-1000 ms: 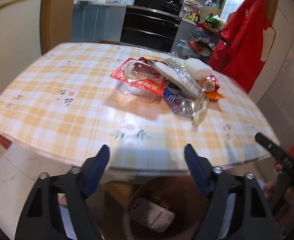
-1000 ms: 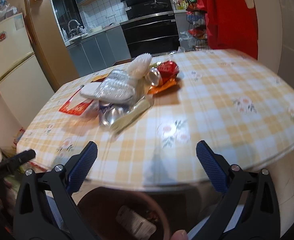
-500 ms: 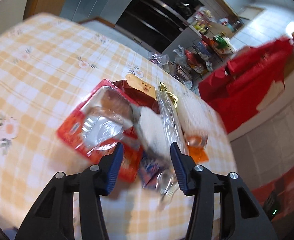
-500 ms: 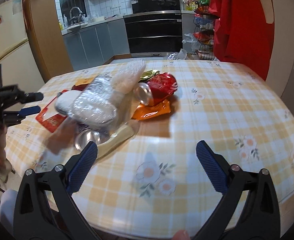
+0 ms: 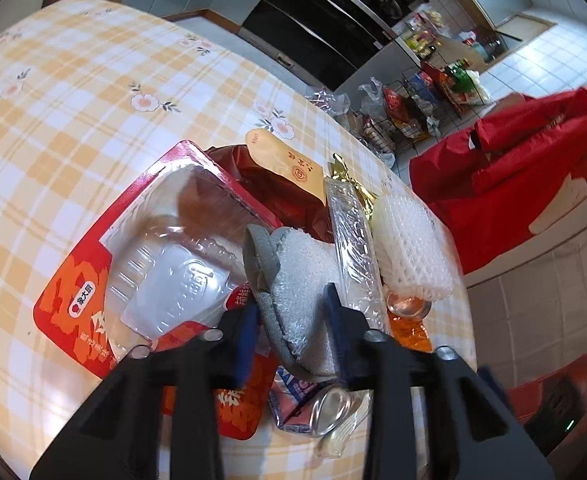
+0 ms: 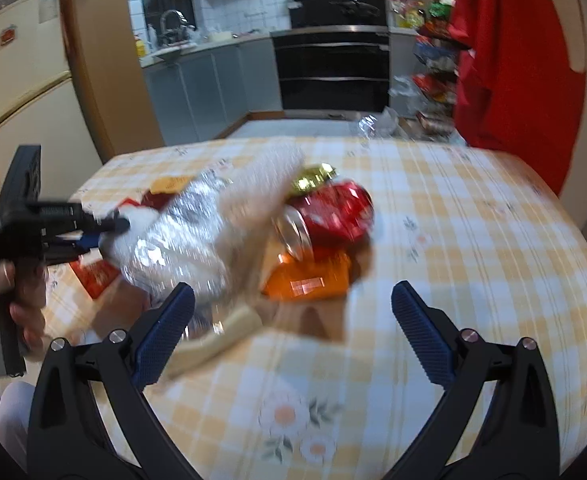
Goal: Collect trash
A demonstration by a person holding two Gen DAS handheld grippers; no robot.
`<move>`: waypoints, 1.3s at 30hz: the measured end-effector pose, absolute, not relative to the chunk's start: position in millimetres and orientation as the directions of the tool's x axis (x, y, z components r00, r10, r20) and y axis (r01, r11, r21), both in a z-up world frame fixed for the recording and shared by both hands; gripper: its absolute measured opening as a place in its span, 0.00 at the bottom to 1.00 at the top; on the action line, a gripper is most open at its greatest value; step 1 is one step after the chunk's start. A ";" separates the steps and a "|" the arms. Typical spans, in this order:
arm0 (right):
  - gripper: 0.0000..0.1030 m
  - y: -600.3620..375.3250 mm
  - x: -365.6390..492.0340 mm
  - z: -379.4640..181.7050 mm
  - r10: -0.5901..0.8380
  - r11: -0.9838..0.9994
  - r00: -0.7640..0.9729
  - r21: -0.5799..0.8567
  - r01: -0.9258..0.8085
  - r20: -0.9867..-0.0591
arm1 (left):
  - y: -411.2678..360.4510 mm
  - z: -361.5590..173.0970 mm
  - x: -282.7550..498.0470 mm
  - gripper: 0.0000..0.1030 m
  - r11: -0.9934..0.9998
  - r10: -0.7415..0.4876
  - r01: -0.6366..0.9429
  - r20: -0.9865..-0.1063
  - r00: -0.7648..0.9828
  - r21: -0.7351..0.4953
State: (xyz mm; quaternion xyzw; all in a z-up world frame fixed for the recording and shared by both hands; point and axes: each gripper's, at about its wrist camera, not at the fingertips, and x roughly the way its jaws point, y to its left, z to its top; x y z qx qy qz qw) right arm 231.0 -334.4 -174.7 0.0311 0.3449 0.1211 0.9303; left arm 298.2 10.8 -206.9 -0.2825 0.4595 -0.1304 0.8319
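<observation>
Desk (image 5: 73, 92) under a yellow checked cloth with flower prints is seen in both views; trash is heaped near its middle. Largest item noted: a red carton with a clear plastic window (image 5: 141, 268), lying flat at the left of the heap. Beside it a grey-and-white slipper-like pad (image 5: 293, 292) is piled on top, then a clear plastic sleeve (image 5: 353, 248), a white foam net (image 5: 409, 248), a tan paper sachet (image 5: 285, 160), and gold foil behind. From the right view a crushed red can (image 6: 333, 212) and an orange wrapper (image 6: 309, 280) are logged at the heap's near side; the rest is blurred.

Step in hand, as judged: first pick from the heap. Left tongs (image 5: 291, 336) are narrowed to straddle the grey-and-white pad, 1 blue pad on each flank; firm contact cannot be confirmed. Right tongs (image 6: 291, 336) are spread wide, nothing held, poised above bare cloth short of the orange wrapper.

Next move, as judged: closure on the pad, then a lift clear without the sleeve being dragged along. Soft, compressible handling is expected.
</observation>
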 end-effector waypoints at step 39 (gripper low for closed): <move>0.30 -289.2 269.1 -110.6 0.355 0.935 0.754 0.208 -0.288 -0.553 | 15.9 -92.9 231.6 0.17 0.905 -0.366 0.122 -0.597 0.714 -0.408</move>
